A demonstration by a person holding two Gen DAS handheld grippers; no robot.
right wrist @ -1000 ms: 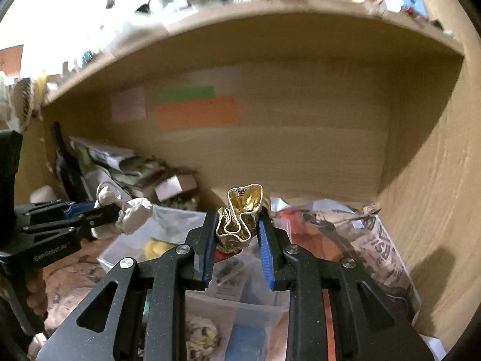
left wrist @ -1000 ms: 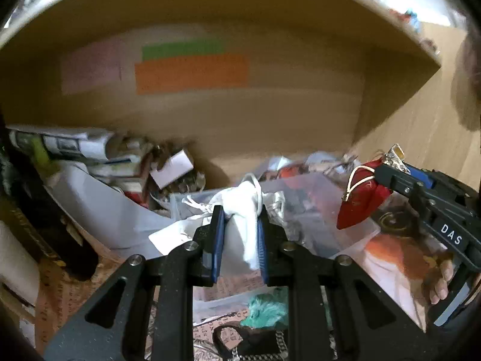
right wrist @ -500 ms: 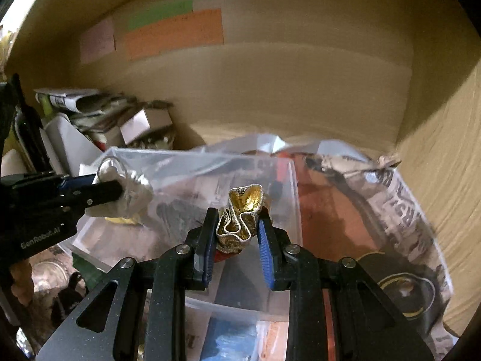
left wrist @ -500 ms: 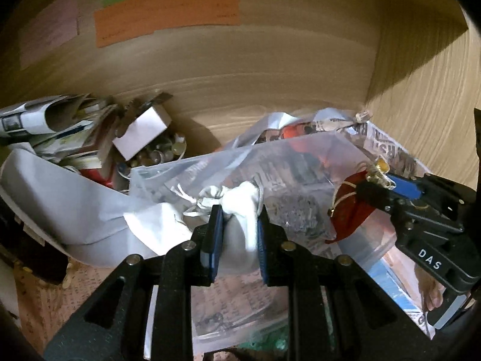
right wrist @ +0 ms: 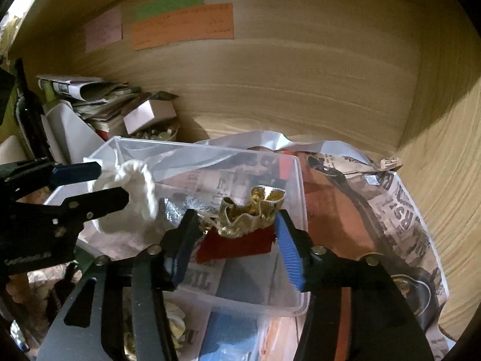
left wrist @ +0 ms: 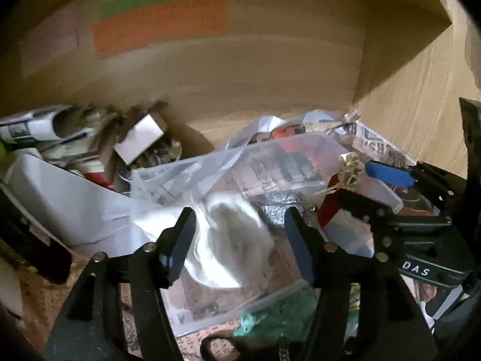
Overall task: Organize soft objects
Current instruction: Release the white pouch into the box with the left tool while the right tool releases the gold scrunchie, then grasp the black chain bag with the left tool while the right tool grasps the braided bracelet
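A clear plastic box (right wrist: 299,180) stands on the shelf; it also shows in the left wrist view (left wrist: 300,150). My left gripper (left wrist: 240,234) is open over it, and a white drawstring pouch (left wrist: 231,234), blurred, is loose between the spread fingers. The pouch shows in the right wrist view (right wrist: 132,204) at the box's left side. My right gripper (right wrist: 234,240) is open over the box's front, with a red pouch with a gold top (right wrist: 249,225) between its fingers; whether a finger still touches it is unclear. That pouch shows in the left wrist view (left wrist: 330,198).
Newspaper (right wrist: 390,198) lines the shelf floor to the right. A pile of papers and a small white carton (right wrist: 150,114) sit at the back left, beside a dark bottle (right wrist: 30,117). Coloured paper labels (right wrist: 183,24) are on the back wall. The wooden side wall (right wrist: 445,150) is close on the right.
Both grippers have opened over the clear box. The white pouch and the red and gold pouch, gripped half a second ago, now sit loose between the spread fingers. The white pouch is blurred.
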